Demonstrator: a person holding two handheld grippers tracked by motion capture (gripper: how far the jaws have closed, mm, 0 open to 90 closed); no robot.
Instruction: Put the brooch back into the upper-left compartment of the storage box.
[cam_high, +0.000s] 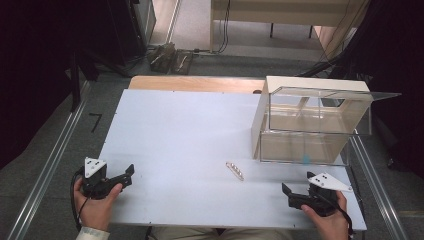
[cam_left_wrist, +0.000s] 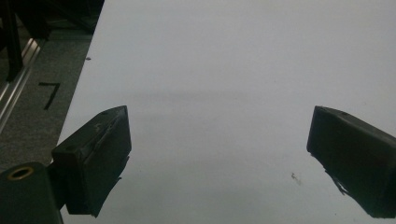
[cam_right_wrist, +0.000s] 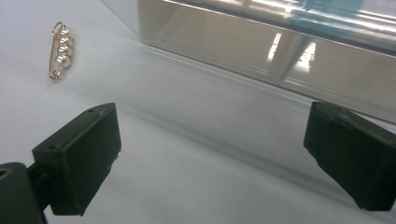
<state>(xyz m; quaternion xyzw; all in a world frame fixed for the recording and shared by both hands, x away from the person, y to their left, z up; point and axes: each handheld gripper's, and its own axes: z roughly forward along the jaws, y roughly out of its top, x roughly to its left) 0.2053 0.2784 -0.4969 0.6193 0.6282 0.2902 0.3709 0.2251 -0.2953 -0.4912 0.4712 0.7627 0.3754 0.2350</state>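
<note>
Even overhead light, worktop (cam_high: 190, 130) bright, surroundings dark at both sides. Window-like glare on clear box (cam_right_wrist: 289, 51). Soft shadows under black fingers (cam_left_wrist: 93, 163) in gripper views. High view soft, low detail; near fingers slightly blurred.

The flat rectangular table top (cam_high: 180, 135) is plain pale blue-white, and on it lies a slim gold wire pin strung with a row of white pearl beads (cam_right_wrist: 60, 49). The clear plastic box with a cream wooden back panel (cam_high: 312, 125) shows a small turquoise fleck low at its front. Both hand-held black two-jaw grippers, left (cam_high: 127, 176) and right (cam_high: 289, 195), carry pale grey three-cornered plates.
</note>
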